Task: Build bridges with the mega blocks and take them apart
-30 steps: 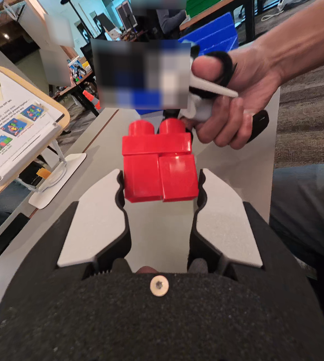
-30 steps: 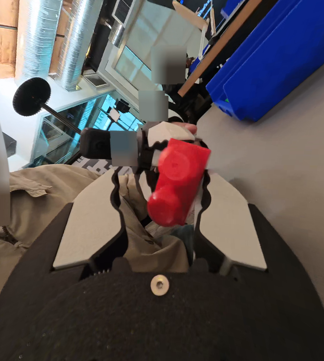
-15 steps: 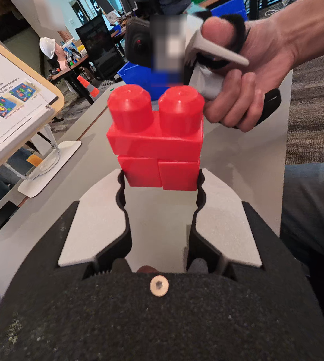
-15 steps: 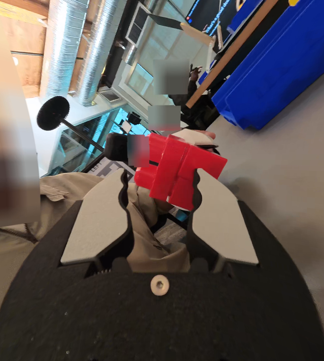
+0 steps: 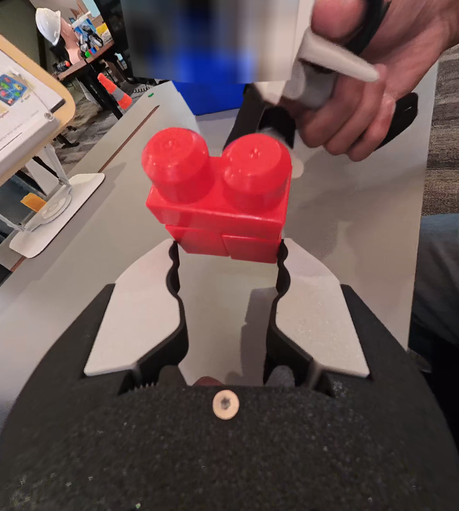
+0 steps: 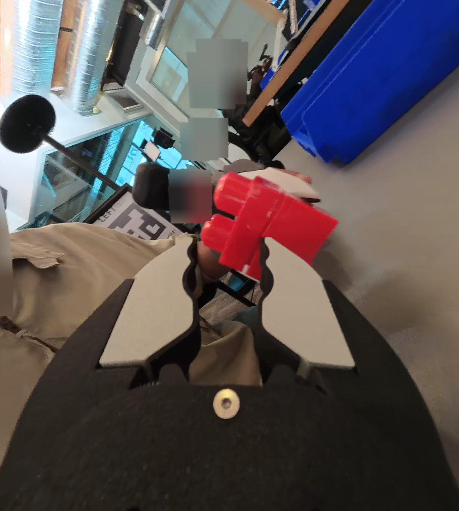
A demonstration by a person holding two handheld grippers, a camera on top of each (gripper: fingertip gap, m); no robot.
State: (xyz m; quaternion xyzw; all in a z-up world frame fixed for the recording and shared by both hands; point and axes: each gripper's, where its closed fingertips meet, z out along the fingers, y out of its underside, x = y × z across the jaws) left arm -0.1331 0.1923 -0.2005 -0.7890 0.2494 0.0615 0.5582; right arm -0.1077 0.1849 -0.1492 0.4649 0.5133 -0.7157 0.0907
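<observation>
Left tongs (image 5: 227, 244) clamp one red three-block stack (image 5: 220, 199); right tongs (image 6: 227, 251) gape beside it.

Left gripper (image 5: 227, 246): a black, grainy body with one pale round screw (image 5: 225, 405) at its centre; two flat white fingers (image 5: 139, 315) had wavy black inner edges. Right gripper (image 6: 227, 249): the same build, with a silver screw (image 6: 225, 405). The hand (image 5: 383, 83) on the far handle was bare, a black loop around the thumb. The person wore a beige shirt (image 6: 70, 276).
</observation>
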